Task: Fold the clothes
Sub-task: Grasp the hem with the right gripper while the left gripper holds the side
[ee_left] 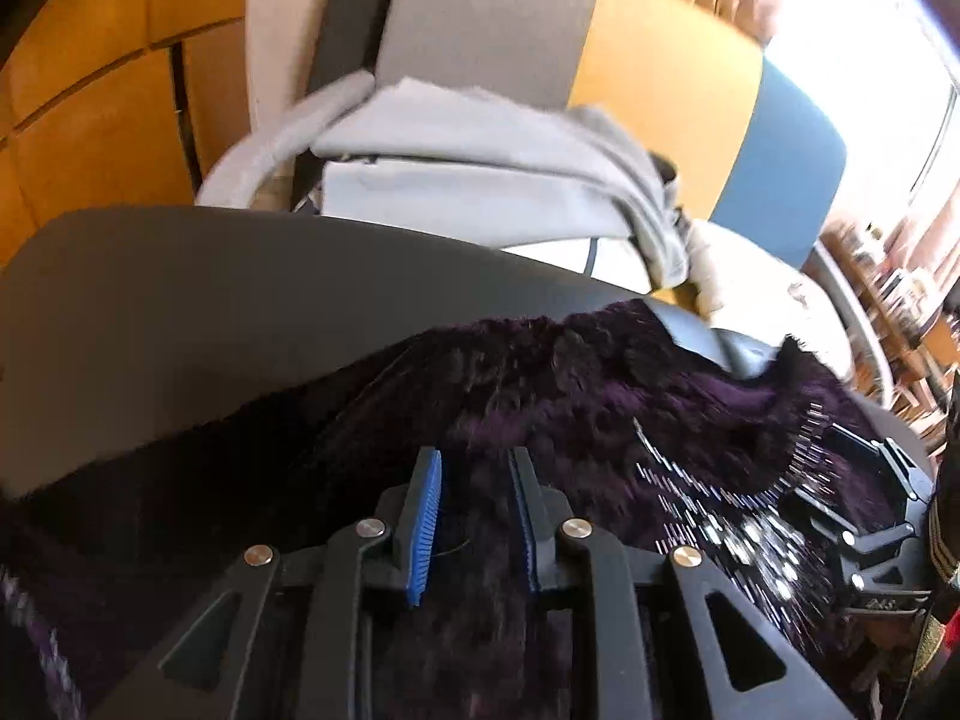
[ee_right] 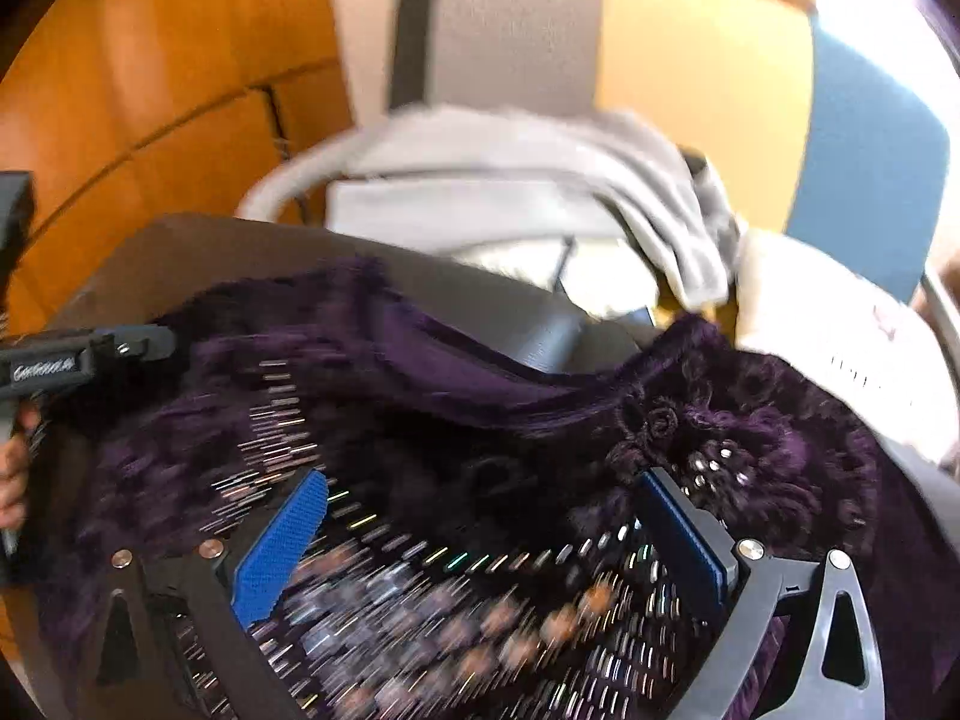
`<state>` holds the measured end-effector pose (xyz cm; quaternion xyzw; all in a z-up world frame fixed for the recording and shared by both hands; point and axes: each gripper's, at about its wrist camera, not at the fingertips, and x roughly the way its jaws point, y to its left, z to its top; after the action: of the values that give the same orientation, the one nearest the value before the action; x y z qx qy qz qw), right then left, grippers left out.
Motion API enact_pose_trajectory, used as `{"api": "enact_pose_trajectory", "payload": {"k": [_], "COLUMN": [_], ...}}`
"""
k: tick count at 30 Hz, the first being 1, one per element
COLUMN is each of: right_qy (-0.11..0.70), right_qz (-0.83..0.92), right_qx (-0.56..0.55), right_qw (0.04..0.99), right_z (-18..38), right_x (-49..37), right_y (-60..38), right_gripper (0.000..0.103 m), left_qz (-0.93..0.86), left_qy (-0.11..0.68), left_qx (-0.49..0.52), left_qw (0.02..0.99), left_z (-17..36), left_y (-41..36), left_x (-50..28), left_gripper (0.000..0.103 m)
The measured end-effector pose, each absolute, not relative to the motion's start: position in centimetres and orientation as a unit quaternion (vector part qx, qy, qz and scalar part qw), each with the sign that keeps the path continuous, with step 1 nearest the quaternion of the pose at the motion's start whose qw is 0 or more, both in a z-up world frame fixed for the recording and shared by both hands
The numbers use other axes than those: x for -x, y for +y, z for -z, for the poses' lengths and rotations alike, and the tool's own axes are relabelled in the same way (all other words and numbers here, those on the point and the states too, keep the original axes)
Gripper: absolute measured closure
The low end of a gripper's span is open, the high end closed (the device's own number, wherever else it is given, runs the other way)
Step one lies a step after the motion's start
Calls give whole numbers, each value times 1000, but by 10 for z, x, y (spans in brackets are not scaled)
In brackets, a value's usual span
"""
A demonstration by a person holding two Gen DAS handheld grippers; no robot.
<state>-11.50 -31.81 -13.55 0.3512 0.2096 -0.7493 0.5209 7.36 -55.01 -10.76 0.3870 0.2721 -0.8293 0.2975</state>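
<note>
We see the purple fuzzy garment (ee_right: 540, 420) spread over the dark table (ee_left: 210, 300), its beaded and sequinned front (ee_right: 450, 612) facing up and its neckline toward twelve o'clock in the right wrist view. In the left wrist view the same garment covers the lower half of the picture, with the beadwork at about four o'clock.

The left gripper (ee_left: 474, 516) points down at the plush fabric; its jaws stand partly open with a narrow gap, the blue pads (ee_left: 426, 516) apart, fabric lying under and between them, and we cannot tell whether they pinch it. The right gripper (ee_right: 480, 534) hangs over the beaded front with its jaws wide apart, holding nothing; the beadwork lies between the blue pads but neither pad presses on it. The right gripper also shows at the three to four o'clock edge of the left wrist view, and the left gripper at nine o'clock of the right wrist view, with a hand (ee_right: 15, 468) below it.

Beyond the table, at twelve o'clock, a pile of light grey clothes (ee_left: 480, 168) lies on a chair (ee_left: 492, 18). A blue chair back (ee_left: 786, 168) stands at two o'clock, and wooden panels (ee_left: 102, 90) at ten o'clock.
</note>
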Motion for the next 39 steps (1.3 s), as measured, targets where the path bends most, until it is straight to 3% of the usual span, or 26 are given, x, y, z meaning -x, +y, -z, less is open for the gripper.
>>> {"api": "enact_pose_trajectory", "payload": {"k": [4, 8, 12, 16, 17, 18, 19, 20, 21, 29, 39], "right_qy": [224, 297, 380, 403, 399, 393, 380, 366, 353, 194, 165], "right_qz": [696, 610, 566, 581, 588, 594, 599, 603, 608, 587, 593], "right_qx": [-323, -333, -312, -299, -306, -314, -330, -346, -362, -463, -541], "right_qw": [600, 654, 661, 640, 634, 628, 623, 618, 613, 636, 572], "right_z": [110, 124, 154, 172, 170, 167, 162, 157, 152, 95, 136], "right_x": [44, -43, -109, -127, -124, -120, -111, -101, -91, -23, 72], "right_y": [-279, -244, -228, -234, -236, -238, -241, -243, -246, -259, -284], "right_gripper": [0, 0, 0, 3, 11, 31, 44, 74, 88, 87, 87], "left_qz": [826, 817, 803, 797, 797, 799, 801, 803, 806, 830, 854], "left_qy": [301, 299, 332, 351, 354, 356, 358, 359, 359, 362, 315], "left_qx": [-379, -401, -409, -413, -414, -414, -414, -413, -411, -387, -376], "left_qw": [289, 287, 279, 267, 261, 252, 243, 235, 228, 173, 175], "left_z": [107, 123, 138, 147, 149, 151, 152, 154, 154, 154, 141], "left_y": [-521, -480, -442, -408, -400, -392, -384, -377, -371, -348, -370], "left_x": [-132, -174, -219, -250, -255, -257, -259, -260, -259, -227, -149], "left_gripper": [78, 78, 78, 77, 77, 77, 76, 76, 75, 72, 71]}}
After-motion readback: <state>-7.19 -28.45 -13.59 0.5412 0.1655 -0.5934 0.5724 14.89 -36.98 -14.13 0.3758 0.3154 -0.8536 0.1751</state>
